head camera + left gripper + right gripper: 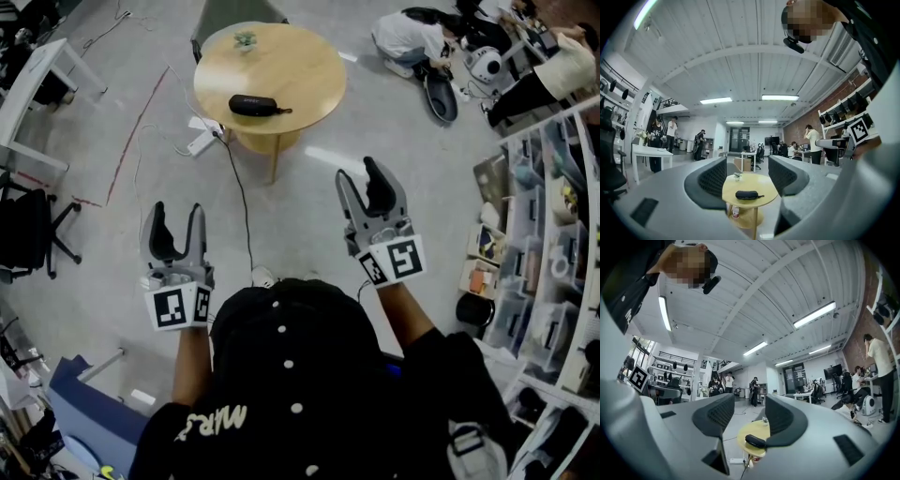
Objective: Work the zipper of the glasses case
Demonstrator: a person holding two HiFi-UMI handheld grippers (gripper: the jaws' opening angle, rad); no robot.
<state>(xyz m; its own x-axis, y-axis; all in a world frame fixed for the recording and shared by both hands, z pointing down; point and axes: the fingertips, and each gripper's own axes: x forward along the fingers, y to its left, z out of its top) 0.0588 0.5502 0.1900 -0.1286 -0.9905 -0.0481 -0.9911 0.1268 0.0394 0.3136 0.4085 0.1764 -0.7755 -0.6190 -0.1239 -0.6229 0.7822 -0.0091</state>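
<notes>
A black zipped glasses case (pixel 256 106) lies on a round wooden table (pixel 309 56) well ahead of me, its zipper pull sticking out to the right. Both grippers are held level in the air, far short of the table. My left gripper (pixel 174 221) is open with nothing between its fingers; in the left gripper view the glasses case (pixel 747 194) shows in the gap. My right gripper (pixel 364 184) is open and empty too; in the right gripper view the glasses case (pixel 755 441) lies partly behind the right finger (pixel 785 420).
A small potted plant (pixel 246 39) stands at the table's far edge. A white power strip (pixel 203 141) and a black cable (pixel 242 202) lie on the floor by the table leg. Storage shelves (pixel 548 253) line the right; a black chair (pixel 28 230) stands left. People work in the background.
</notes>
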